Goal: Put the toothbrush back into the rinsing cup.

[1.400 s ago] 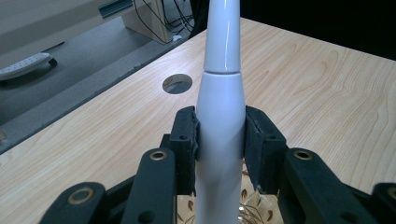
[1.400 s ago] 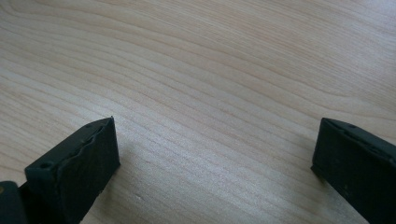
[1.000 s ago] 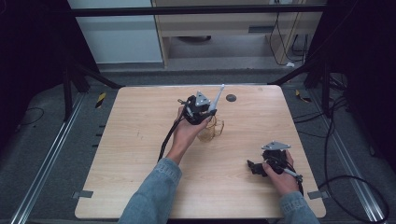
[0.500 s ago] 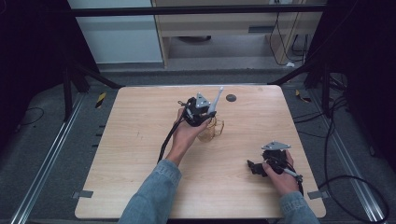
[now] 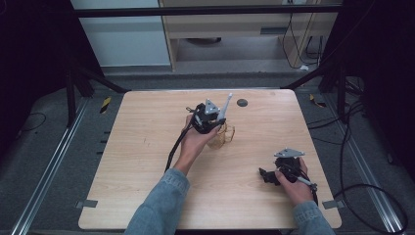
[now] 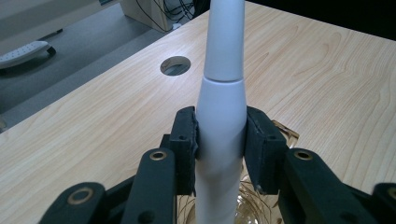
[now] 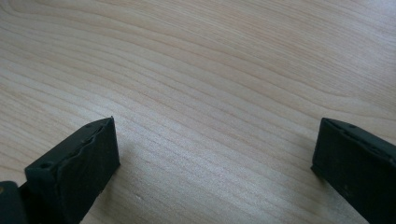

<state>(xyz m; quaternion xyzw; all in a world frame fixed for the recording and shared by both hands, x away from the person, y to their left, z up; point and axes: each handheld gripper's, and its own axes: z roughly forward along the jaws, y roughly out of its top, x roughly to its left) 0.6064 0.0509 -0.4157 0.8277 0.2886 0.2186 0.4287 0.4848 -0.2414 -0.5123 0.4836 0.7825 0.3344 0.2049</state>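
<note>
Left gripper (image 6: pixel 219 140) is clamped on a white wand (image 6: pixel 220 116) (electric toothbrush handle, maybe; can't tell for sure). Both pads press its wide body just below the seam, one on each side, nothing loose. The wand stands upright between the jaws, narrow neck rising out the top of the left gripper view, lower end going down into a clear amber glass (image 6: pixel 252 205) right under the jaws. In the high view the wand (image 5: pixel 225 106) tilts up and slightly right out of the left gripper (image 5: pixel 214 119), with the glass (image 5: pixel 221 137) just beneath and beside the hand.

Why held so: gripping the thick section gives the pads the most surface and keeps the wand from swinging, and keeping it upright over the glass suits either standing it in the cup or lifting it straight out; which one I can't say.

Right gripper (image 5: pixel 268 175) rests low on the table (image 5: pixel 147 147) near the right front corner, well apart from the glass. Its jaws stand wide open with nothing between them, just bare wood in the right gripper view (image 7: pixel 215 154). Looks parked out of the way so the left hand works alone (no need to steady the glass, seemingly).

A round cable hole (image 5: pixel 242 103) sits in the table just beyond the wand.
</note>
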